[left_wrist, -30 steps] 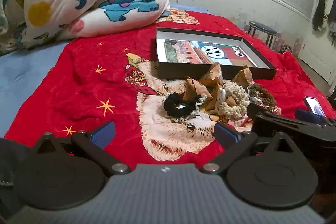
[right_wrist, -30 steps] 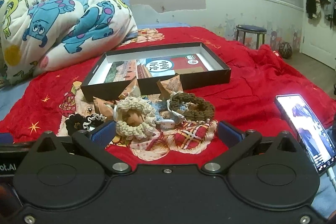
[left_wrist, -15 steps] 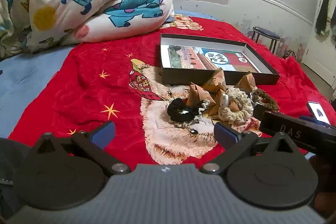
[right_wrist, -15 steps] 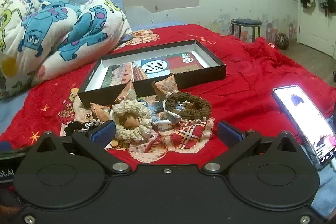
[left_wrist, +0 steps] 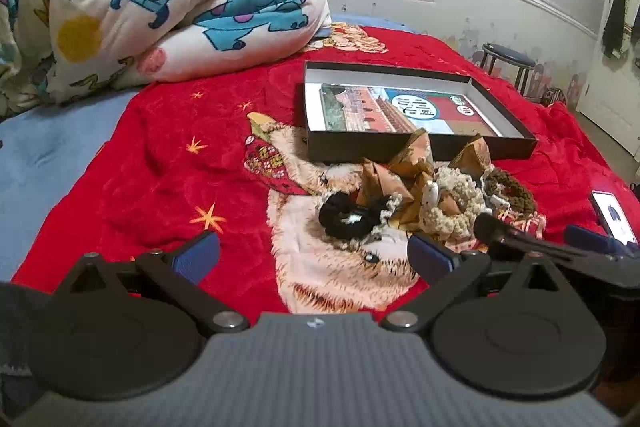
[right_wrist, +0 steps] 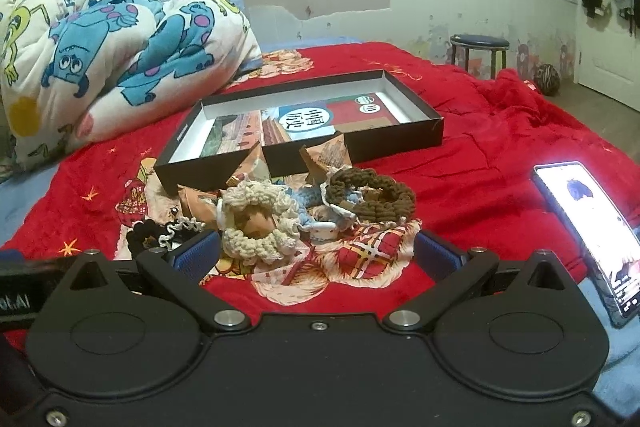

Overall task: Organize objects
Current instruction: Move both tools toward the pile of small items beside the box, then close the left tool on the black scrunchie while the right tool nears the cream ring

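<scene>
On the bed's red blanket, the black box sits mid-bed, scrunchies heaped against its near wall. Your left hand-held gripper and right hand-held gripper both gape wide, empty. Tangled scrunchies could drag neighbours; the phone risks a knock.

Phone partly cut off behind the right hand-held gripper

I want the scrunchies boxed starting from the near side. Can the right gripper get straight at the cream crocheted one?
Probably yes. The right gripper is open, and the cream scrunchie lies just ahead of its left finger with nothing between, though it sits against the blue scrunchie.
</scene>
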Tool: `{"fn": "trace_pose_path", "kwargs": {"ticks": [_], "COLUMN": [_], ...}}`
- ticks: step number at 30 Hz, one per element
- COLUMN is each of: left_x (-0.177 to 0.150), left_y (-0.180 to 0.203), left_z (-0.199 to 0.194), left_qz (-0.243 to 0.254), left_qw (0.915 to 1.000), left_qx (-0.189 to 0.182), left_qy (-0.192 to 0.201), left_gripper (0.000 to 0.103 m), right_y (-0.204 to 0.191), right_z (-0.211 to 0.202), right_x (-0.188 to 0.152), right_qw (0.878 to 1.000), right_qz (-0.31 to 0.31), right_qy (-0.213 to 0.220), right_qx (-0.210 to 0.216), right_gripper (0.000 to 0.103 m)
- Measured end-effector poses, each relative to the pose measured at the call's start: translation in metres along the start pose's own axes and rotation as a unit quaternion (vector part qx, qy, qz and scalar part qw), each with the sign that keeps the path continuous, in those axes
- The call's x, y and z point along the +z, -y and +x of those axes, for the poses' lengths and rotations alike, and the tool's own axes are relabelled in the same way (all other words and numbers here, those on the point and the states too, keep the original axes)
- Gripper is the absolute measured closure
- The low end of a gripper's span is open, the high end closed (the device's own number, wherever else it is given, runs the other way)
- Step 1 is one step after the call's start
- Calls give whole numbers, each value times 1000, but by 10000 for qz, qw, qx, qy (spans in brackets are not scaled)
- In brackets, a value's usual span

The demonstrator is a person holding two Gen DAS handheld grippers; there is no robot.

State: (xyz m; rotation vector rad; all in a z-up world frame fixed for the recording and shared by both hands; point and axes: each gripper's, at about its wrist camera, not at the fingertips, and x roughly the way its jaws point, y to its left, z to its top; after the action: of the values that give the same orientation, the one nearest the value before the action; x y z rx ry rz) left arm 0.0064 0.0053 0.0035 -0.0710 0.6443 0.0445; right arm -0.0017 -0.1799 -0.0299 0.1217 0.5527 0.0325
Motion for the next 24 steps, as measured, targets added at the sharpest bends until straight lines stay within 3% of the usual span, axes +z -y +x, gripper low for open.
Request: {"fn": "trace_pose_path", "kwargs": {"ticks": [8,12,15,24], "left_x": [17,29,35,33], "left_y": [-1,3,3,-7], "left_z": [18,30,41,58], "left_qz": [-4,392,564,178], "left_qw": [9995,9990,9979,9982], "left_qx": [-278,-202,-318,-466], "left_qy": [-115,96,1,-326], "left_gripper": [0,0,0,0], "right_y": [2,0,1,13], "right_z": [11,16,21,34], "right_x": [6,10,13,7], "right_qw": [9998,9996,9995,9972], "right_qz": [27,58,184,698], "right_qy": [-31,70,-14,-190], "right_qx": [-217,-257,-263,-196], "right_gripper": [0,0,0,0]}}
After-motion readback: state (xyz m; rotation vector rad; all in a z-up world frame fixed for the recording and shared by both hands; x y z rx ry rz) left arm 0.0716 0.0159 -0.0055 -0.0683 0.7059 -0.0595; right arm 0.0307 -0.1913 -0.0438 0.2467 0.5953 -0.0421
